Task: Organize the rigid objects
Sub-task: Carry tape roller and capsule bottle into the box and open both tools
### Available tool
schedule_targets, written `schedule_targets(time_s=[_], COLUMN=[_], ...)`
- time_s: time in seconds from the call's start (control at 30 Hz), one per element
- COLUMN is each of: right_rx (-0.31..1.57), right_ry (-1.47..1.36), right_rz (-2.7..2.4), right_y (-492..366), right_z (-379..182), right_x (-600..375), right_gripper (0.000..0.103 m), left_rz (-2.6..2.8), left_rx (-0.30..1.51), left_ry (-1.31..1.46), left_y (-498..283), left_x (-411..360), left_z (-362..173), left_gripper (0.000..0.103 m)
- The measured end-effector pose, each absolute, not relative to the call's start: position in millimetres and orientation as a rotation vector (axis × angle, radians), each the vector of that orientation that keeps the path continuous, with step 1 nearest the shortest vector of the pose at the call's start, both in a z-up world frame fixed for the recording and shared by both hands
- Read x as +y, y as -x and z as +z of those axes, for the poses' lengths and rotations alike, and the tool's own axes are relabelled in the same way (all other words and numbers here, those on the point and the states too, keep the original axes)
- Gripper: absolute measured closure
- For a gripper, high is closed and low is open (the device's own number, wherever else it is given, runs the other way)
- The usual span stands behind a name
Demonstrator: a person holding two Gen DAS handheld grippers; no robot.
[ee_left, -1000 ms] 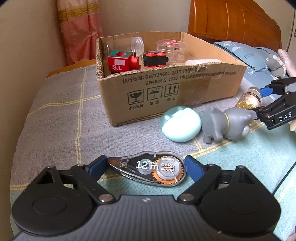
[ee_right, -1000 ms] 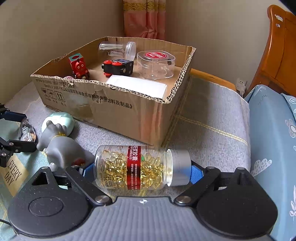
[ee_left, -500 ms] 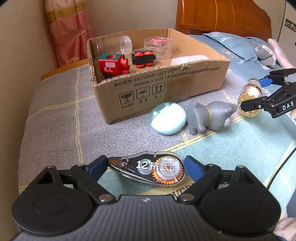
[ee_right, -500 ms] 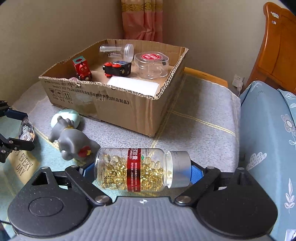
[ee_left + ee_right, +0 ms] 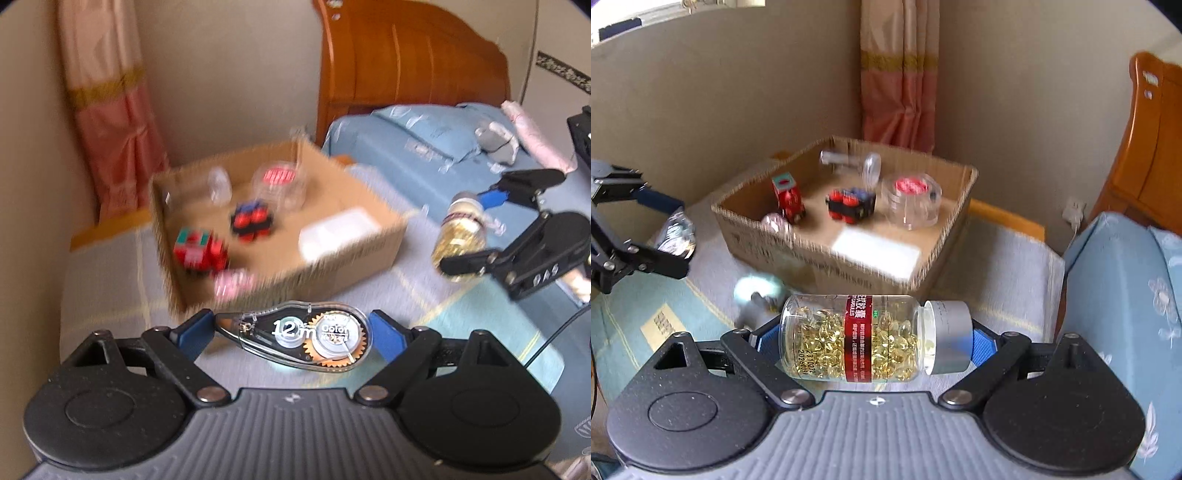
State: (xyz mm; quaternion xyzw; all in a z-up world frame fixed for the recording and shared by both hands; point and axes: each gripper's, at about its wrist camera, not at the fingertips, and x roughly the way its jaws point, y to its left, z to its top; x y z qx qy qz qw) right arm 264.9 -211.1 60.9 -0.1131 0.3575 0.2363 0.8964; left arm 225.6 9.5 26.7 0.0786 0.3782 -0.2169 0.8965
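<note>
My left gripper (image 5: 295,334) is shut on a clear correction tape dispenser (image 5: 301,338) and holds it in the air, in front of the cardboard box (image 5: 351,254). My right gripper (image 5: 871,338) is shut on a clear bottle of yellow capsules (image 5: 864,338) with a grey cap, held sideways above the bed. The box (image 5: 886,273) holds a red toy train (image 5: 788,197), a black and red toy car (image 5: 851,203), a clear round container (image 5: 912,199), a clear jar (image 5: 849,162) and a white flat box (image 5: 875,251). Each gripper shows in the other's view, the right one (image 5: 476,229) and the left one (image 5: 661,229).
A mint round case (image 5: 759,290) and a grey toy (image 5: 753,312) lie on the bed below the bottle, partly hidden. A wooden headboard (image 5: 406,74), blue pillows (image 5: 424,140) and a pink curtain (image 5: 110,122) stand behind the box. A wall runs along the left.
Both grippers have risen with their objects. The box now shows from higher up, with more of its inside visible. The views are blurred by motion.
</note>
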Motion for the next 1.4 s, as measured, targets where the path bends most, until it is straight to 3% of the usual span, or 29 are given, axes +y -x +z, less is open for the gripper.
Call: schedule_targets(time_s=[0.57, 0.83, 1.4], right_rx=[0.704, 0.724, 0.725], right_ry=[0.264, 0.263, 0.282], right_rz=[0.492, 0.499, 0.425], right_y=[-309, -322, -374], right_z=[82, 77, 82], right_x=[-191, -178, -129], right_gripper=[0.007, 0.007, 0.006], left_rz=[-0.396, -0.392, -0.341], left_rx=[0.761, 0.779, 0.787], left_ry=[-0.183, -0.216, -0.214], left_y=[-305, -280, -230], left_x=[-24, -5, 41], left_z=[14, 14, 23], left_gripper=[0.013, 0.008, 0.008])
